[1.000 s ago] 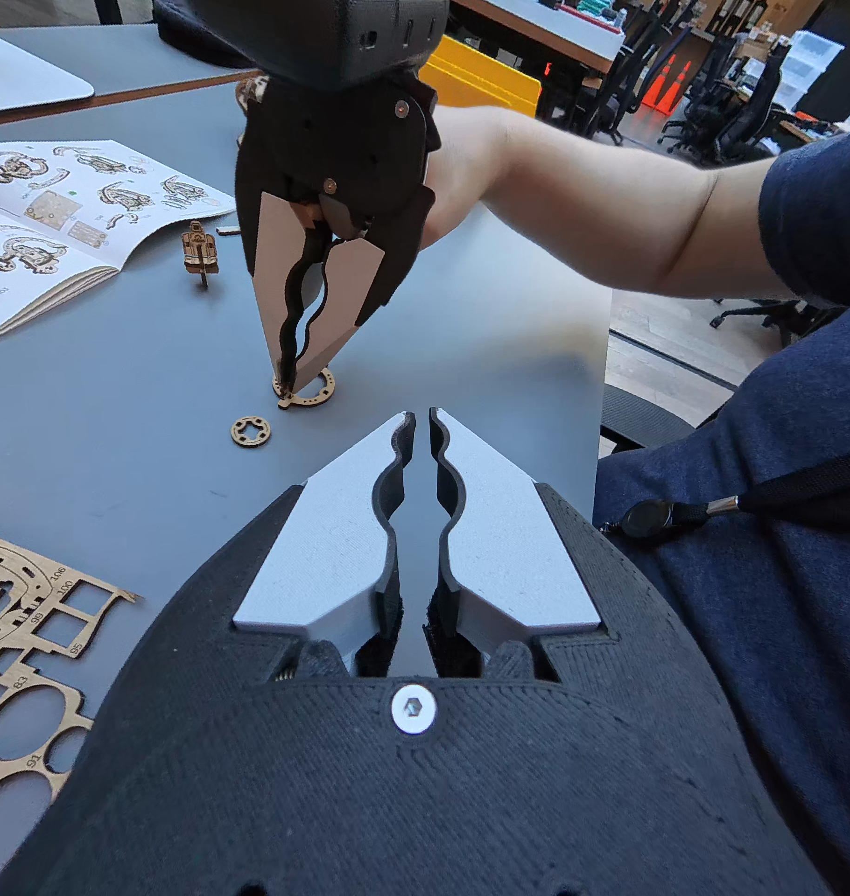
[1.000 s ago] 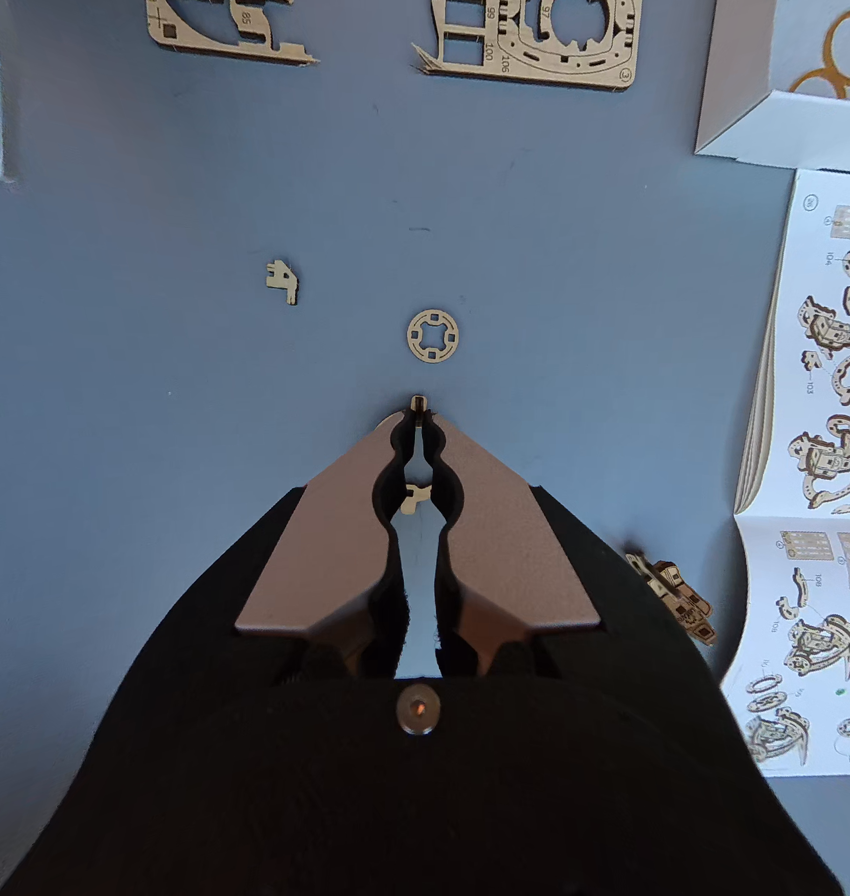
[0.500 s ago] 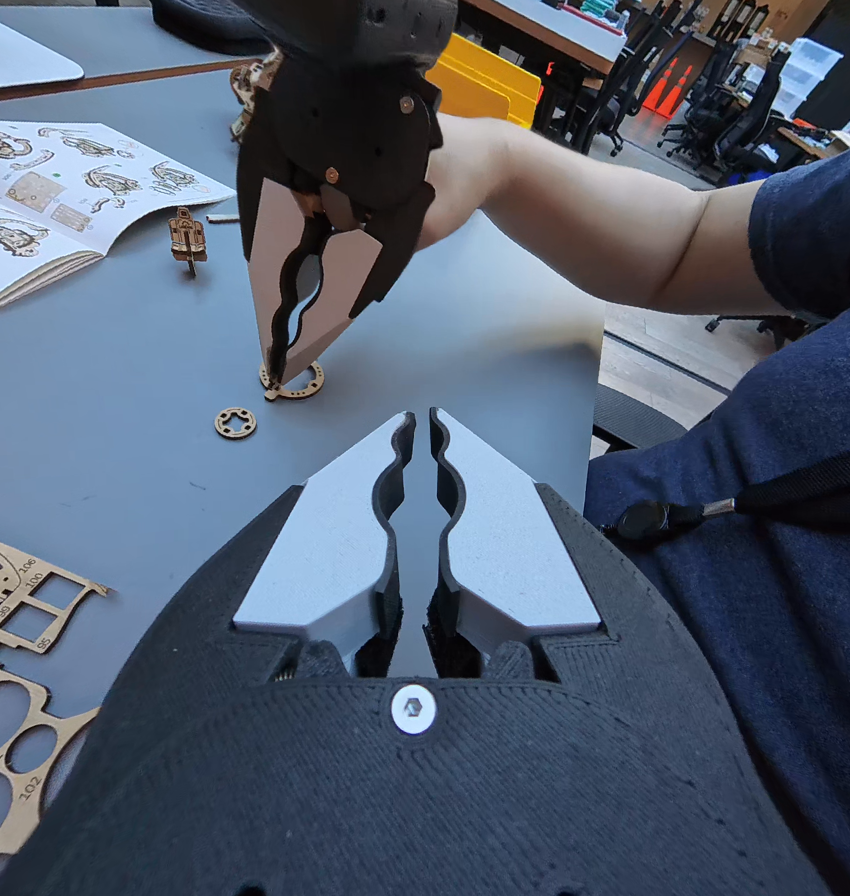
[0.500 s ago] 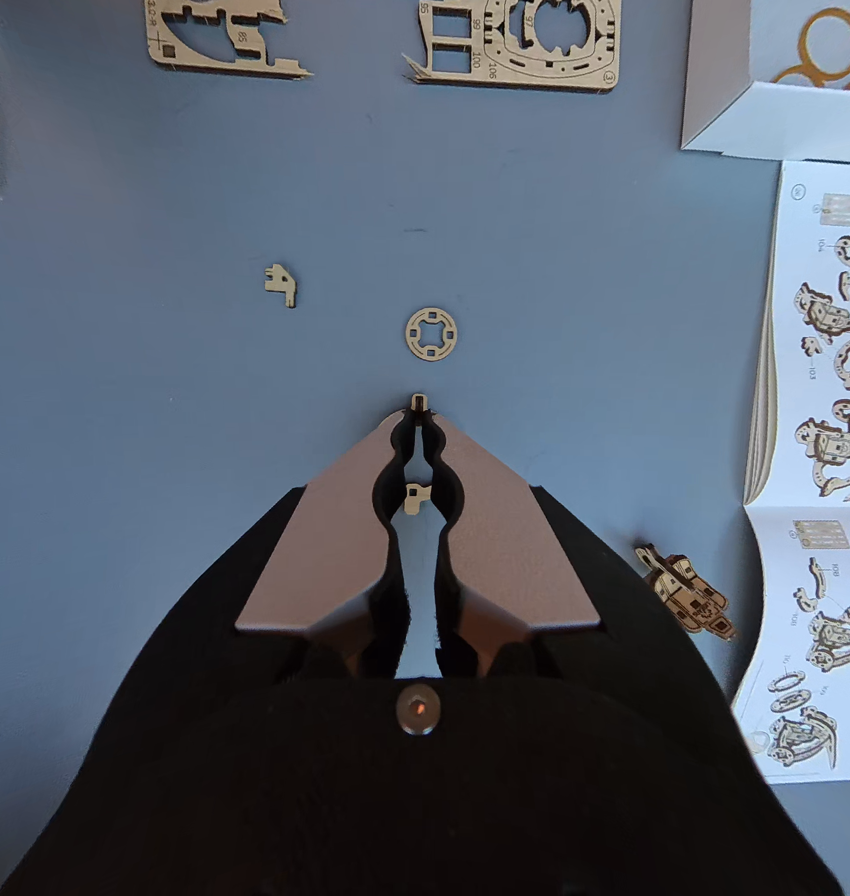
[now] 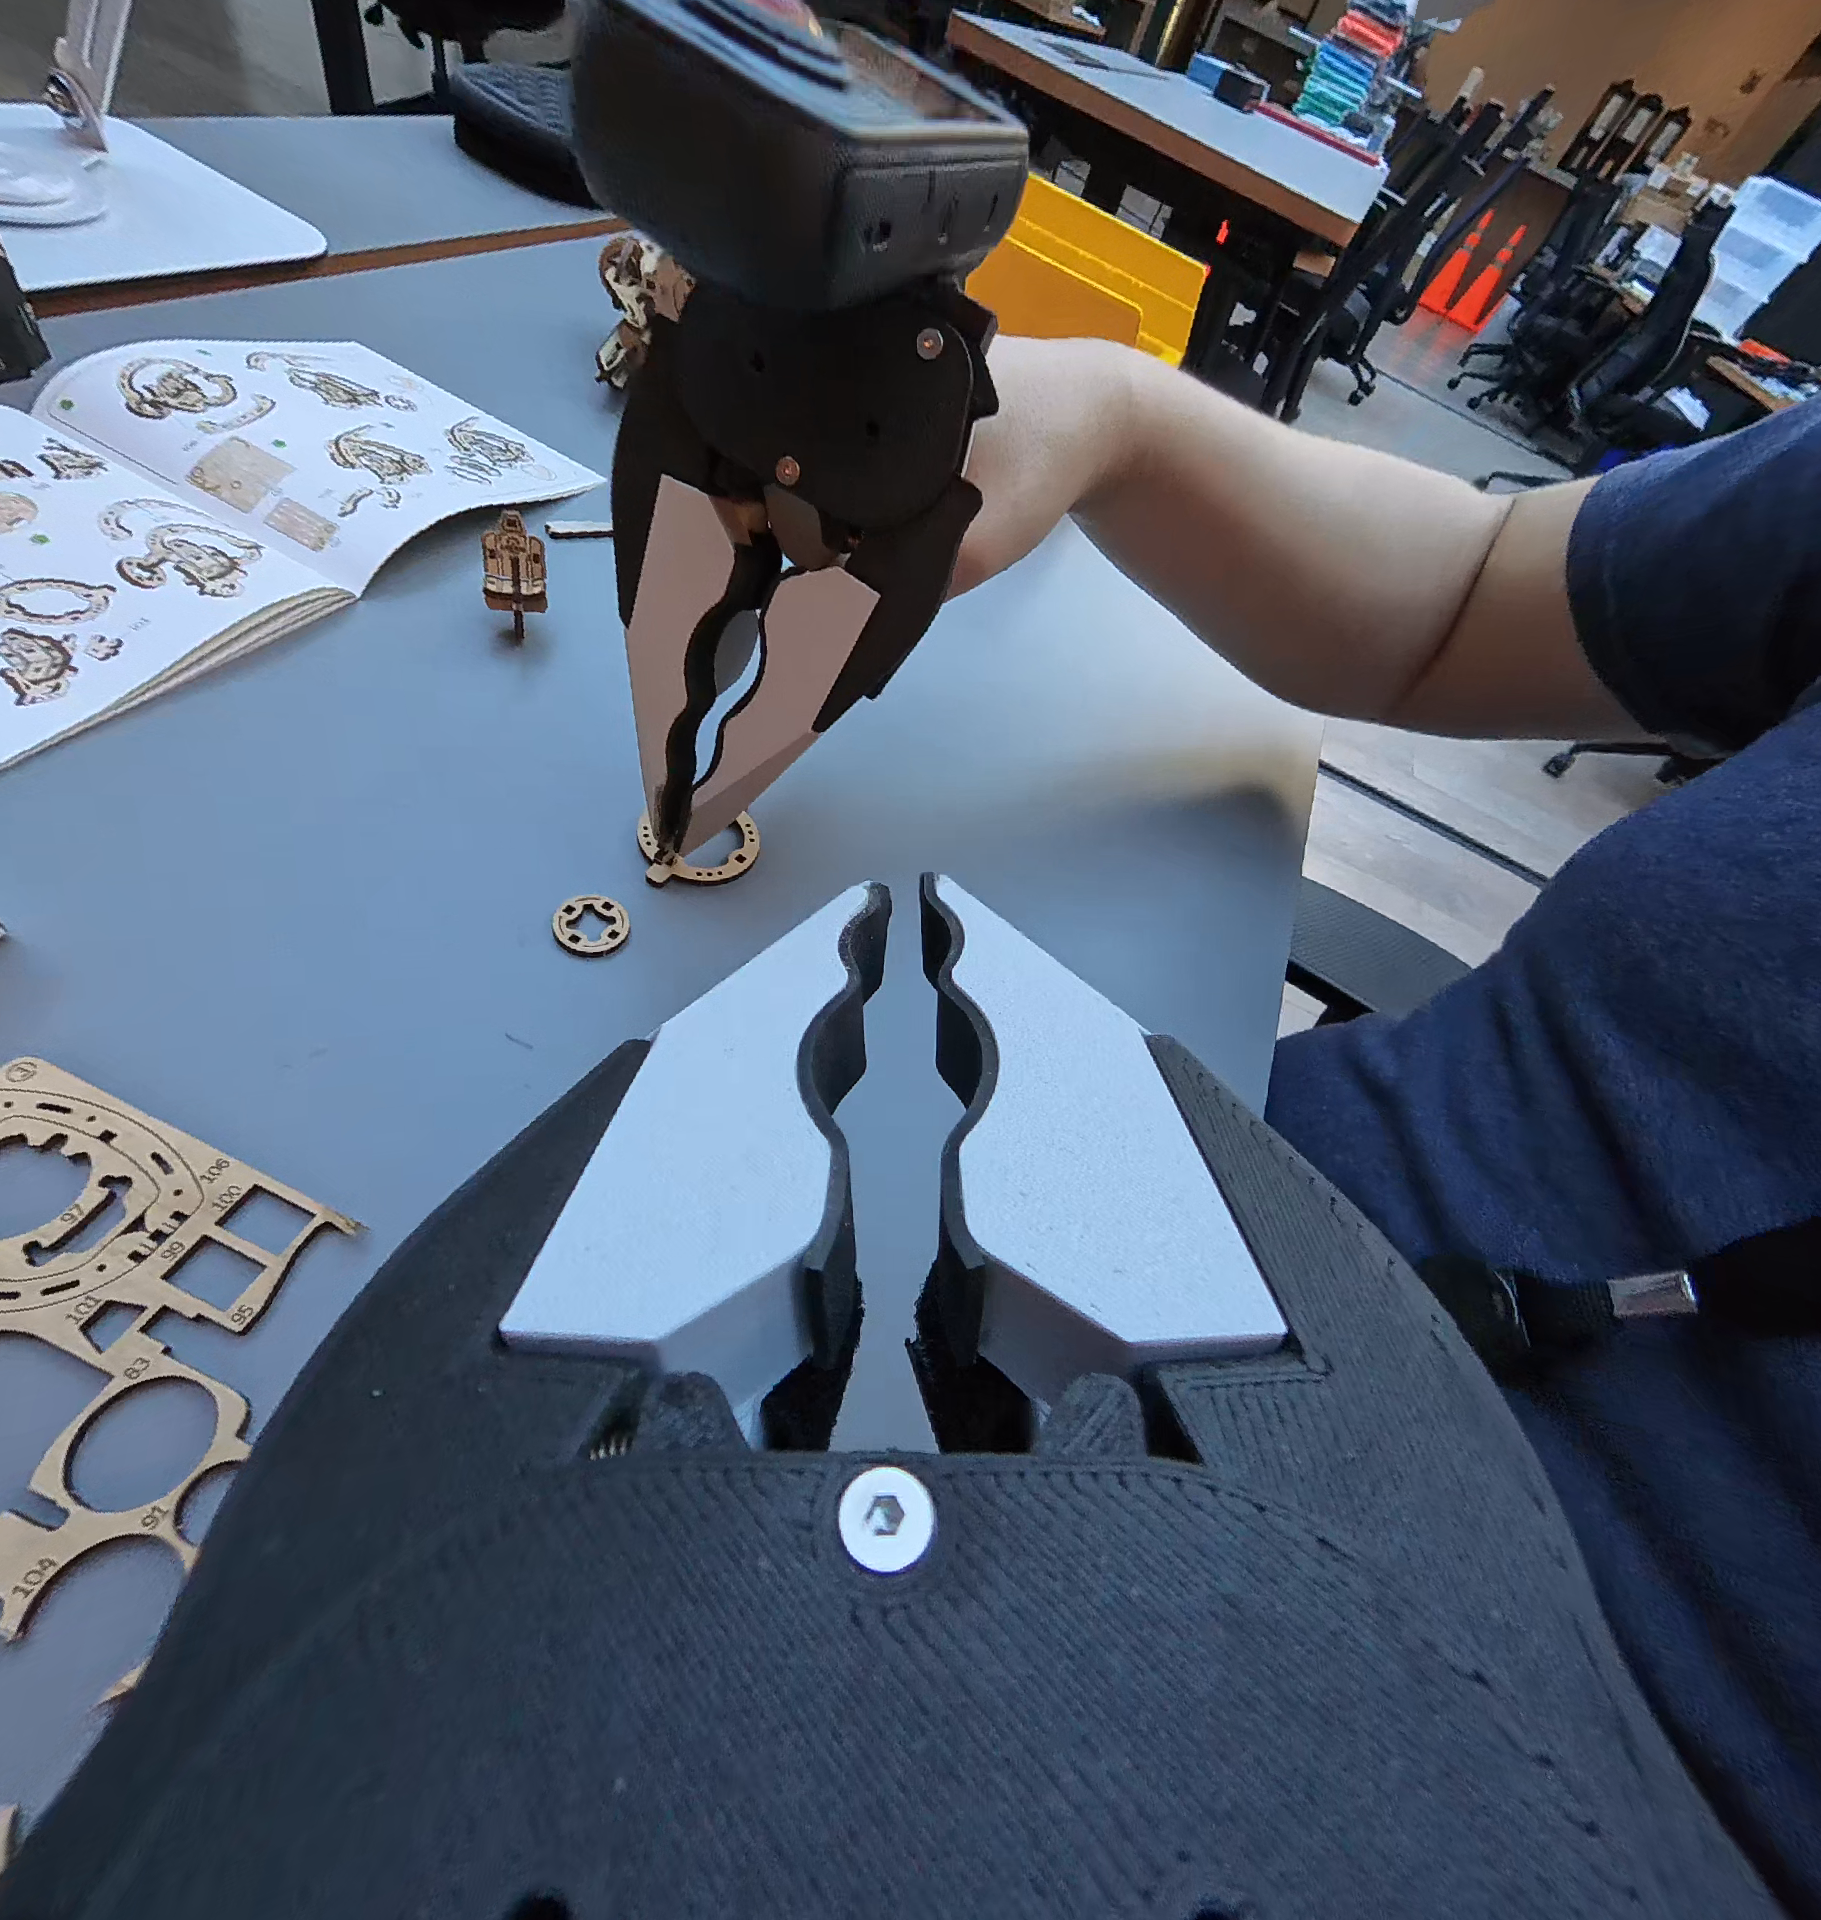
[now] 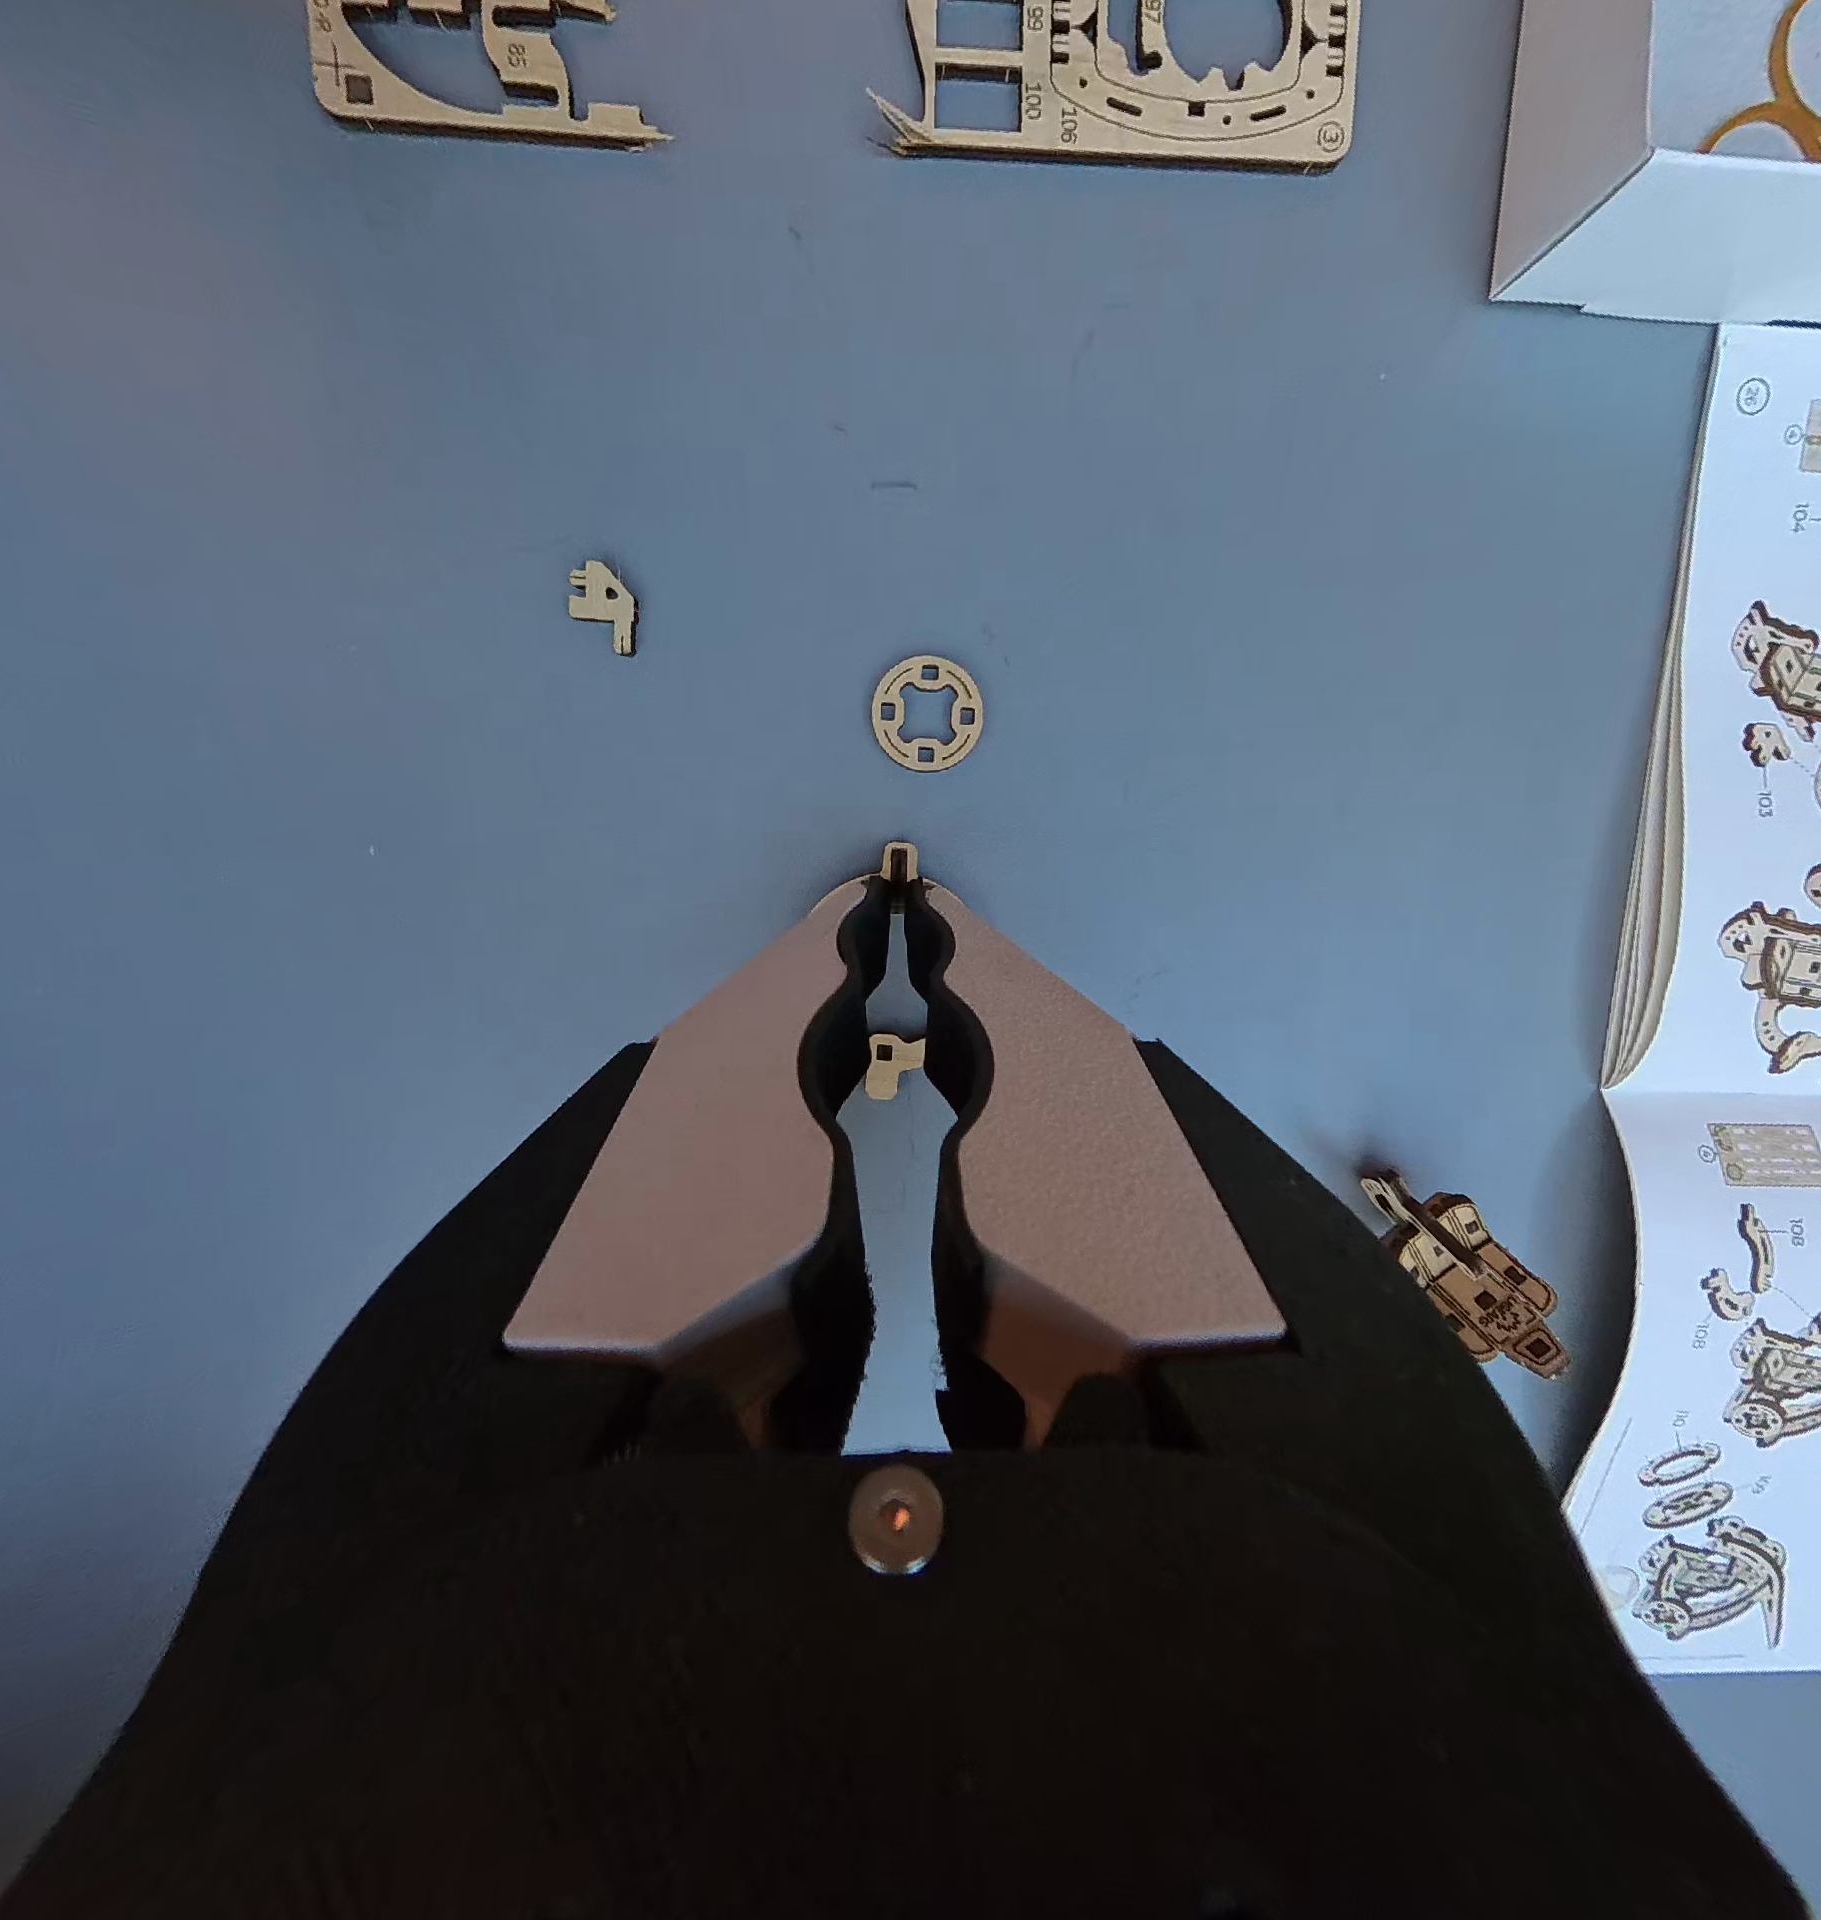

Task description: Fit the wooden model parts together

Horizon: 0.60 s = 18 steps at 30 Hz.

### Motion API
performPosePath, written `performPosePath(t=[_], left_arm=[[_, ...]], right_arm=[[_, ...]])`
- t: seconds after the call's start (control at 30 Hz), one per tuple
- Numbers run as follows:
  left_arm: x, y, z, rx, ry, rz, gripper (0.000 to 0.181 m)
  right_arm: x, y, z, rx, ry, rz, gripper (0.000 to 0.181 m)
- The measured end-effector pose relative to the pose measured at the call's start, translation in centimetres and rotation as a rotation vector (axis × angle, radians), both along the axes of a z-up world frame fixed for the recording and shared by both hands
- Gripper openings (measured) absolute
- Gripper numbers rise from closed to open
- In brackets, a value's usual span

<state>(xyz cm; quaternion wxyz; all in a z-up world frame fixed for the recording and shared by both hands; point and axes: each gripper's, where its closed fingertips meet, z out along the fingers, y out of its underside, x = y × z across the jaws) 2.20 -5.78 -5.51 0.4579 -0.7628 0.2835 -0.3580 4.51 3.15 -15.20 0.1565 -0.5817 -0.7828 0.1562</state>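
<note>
My right gripper [image 5: 667, 852] points down at the grey table and is shut on the edge of a flat horseshoe-shaped wooden part [image 5: 700, 847] that rests on the tabletop. In the right wrist view only a tab of that part [image 6: 898, 860] shows past the closed tips [image 6: 898, 888], and another end shows in the gap behind them. A small round wooden ring with a cross cut-out [image 5: 591, 925] [image 6: 927, 713] lies loose just beyond. My left gripper [image 5: 904, 896] hovers near the ring, its jaws closed to a narrow slit with nothing in them.
An open instruction booklet [image 5: 158, 540] [image 6: 1779, 935] lies beside a small assembled wooden model [image 5: 514, 566] [image 6: 1467, 1283]. Punched-out wooden sheets [image 5: 75, 1299] [image 6: 1145, 83] and a small loose piece [image 6: 605, 618] lie on the table. A white box [image 6: 1664, 156] stands nearby. The table edge [image 5: 1301, 831] is close. My right fingertips sit around 12 cm from my left ones.
My right gripper stays shut on the horseshoe part at the table and has shifted only slightly. The left gripper's view has drifted a little; its jaws are unchanged.
</note>
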Motion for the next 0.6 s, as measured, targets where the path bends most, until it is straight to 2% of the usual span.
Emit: performPosePath(t=[0.03, 0.33, 0.6], left_arm=[[-0.1, 0.0, 0.2, 0.005, -0.005, 0.006, 0.004], [0.2, -0.1, 0.8, -0.004, -0.091, 0.002, 0.005], [1.3, -0.5, 0.6, -0.001, -0.073, -0.032, 0.006]], right_arm=[[0.0, 0.0, 0.0, 0.007, 0.000, -0.002, 0.001], [0.0, 0.0, 0.0, 0.030, -0.008, -0.010, 0.001], [0.0, 0.0, 0.0, 0.033, 0.018, -0.020, 0.001]])
